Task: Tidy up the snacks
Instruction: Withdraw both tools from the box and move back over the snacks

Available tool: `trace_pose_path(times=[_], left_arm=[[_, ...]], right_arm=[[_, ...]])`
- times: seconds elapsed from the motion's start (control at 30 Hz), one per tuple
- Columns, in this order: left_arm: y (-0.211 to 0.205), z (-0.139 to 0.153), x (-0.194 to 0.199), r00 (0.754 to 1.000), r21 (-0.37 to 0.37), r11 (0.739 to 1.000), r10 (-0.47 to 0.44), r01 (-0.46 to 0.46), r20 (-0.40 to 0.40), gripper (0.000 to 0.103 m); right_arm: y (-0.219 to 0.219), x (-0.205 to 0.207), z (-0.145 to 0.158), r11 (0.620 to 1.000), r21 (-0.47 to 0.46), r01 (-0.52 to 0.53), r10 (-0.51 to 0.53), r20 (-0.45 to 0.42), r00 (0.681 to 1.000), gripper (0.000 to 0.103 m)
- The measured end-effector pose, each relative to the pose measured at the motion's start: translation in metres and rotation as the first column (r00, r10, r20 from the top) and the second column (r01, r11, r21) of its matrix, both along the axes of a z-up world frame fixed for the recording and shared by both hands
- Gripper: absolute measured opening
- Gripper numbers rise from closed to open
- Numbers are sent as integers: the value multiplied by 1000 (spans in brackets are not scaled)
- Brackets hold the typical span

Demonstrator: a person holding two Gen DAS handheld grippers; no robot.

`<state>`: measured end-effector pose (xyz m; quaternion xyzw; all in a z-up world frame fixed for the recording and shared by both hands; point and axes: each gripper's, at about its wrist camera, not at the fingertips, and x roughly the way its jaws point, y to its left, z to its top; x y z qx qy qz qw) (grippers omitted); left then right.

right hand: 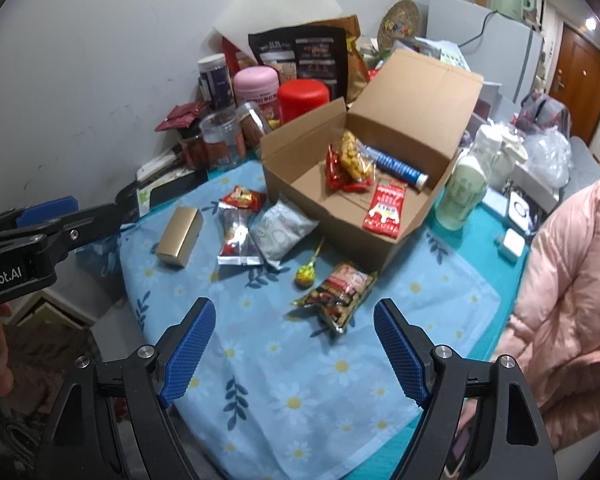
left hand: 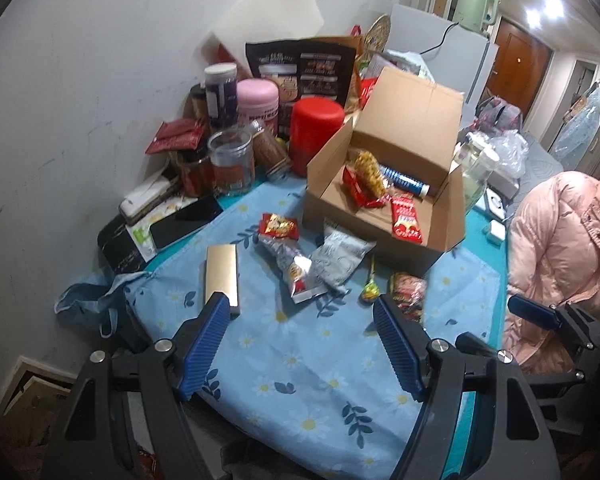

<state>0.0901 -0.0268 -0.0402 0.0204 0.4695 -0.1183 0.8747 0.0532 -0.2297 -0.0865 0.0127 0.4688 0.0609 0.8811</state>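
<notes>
An open cardboard box [left hand: 440,236] [right hand: 284,184] stands on the blue floral cloth [left hand: 300,360] [right hand: 300,380]. In it lie a yellow snack bag [right hand: 352,156], a blue tube [right hand: 396,166] and a red packet [right hand: 384,210]. In front of it on the cloth lie a gold box [left hand: 222,276] [right hand: 180,236], a red-yellow packet [left hand: 278,226] [right hand: 242,198], a silver packet [left hand: 296,270] [right hand: 236,236], a grey packet [left hand: 340,258] [right hand: 280,232], a lollipop [left hand: 370,290] [right hand: 305,273] and a dark red snack bag [left hand: 408,292] [right hand: 338,292]. My left gripper [left hand: 300,316] and right gripper [right hand: 294,320] are both open and empty, above the near cloth.
Jars, a pink canister [left hand: 258,104], a red canister [left hand: 316,132] and a black bag [left hand: 304,68] crowd the back by the wall. A pale green bottle [right hand: 462,192] stands right of the box. A person in a pink jacket [right hand: 572,280] is at right.
</notes>
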Motion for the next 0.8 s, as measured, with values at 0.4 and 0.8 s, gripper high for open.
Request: trace_pose_path(times=[0.4, 0.8], left_arm=[[6, -50, 30, 993, 13, 1000, 10, -9, -113, 74], [6, -97, 68, 975, 16, 1000, 12, -9, -221, 74]], right_arm=[[-1, 32, -49, 1000, 1, 21, -21, -106, 994, 82], [-15, 66, -97, 992, 29, 125, -115, -227, 967, 82]])
